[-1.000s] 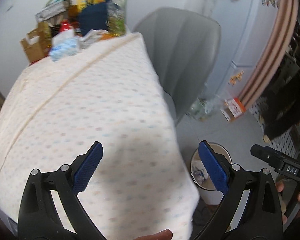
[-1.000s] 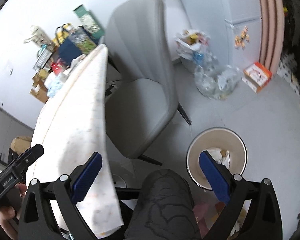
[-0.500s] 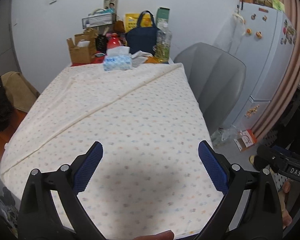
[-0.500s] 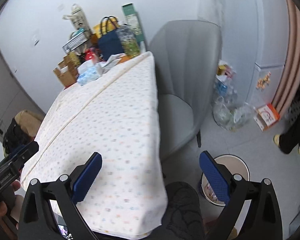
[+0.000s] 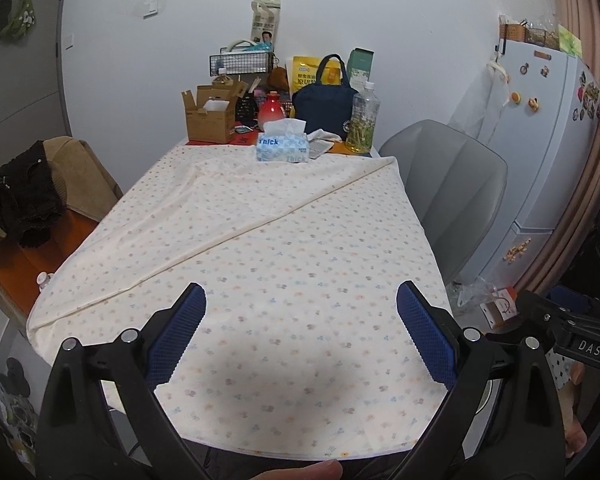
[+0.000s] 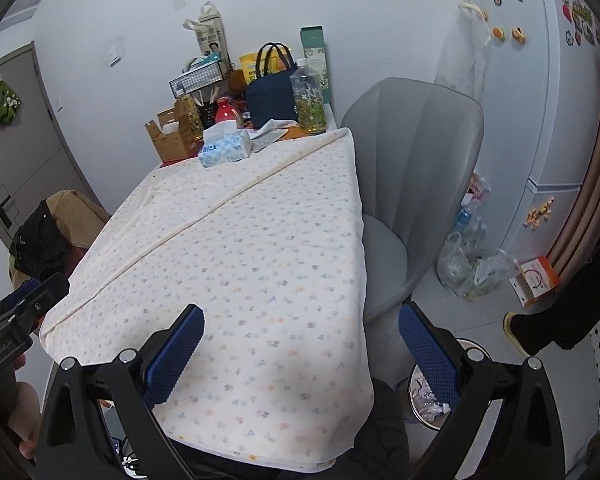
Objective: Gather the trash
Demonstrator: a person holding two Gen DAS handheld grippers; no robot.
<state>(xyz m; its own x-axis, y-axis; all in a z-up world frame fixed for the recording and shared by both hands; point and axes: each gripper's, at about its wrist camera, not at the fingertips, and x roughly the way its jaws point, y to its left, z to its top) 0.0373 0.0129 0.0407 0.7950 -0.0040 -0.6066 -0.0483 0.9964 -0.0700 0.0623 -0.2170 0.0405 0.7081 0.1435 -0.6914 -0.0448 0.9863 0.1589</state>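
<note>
Trash bin (image 6: 430,400) beside table's near edge (image 6: 300,462), right claw (image 6: 300,344) spread wide.

the desk (image 5: 260,280) carries a dotted cloth (image 5: 308,248) that runs under and ahead of the fingers (image 5: 180,332). far ahead of them, at the wall end, stand a tissue box (image 5: 283,148), a carton (image 5: 212,118), a red jug (image 5: 272,112), a navy bag (image 5: 324,104) and a bottle (image 5: 363,122). on the floor (image 6: 492,312), by the right finger (image 6: 424,352), is a bin (image 6: 424,400) with crumpled paper; farther ahead lie clear bags (image 6: 472,268) and an orange box (image 6: 538,280).
</note>
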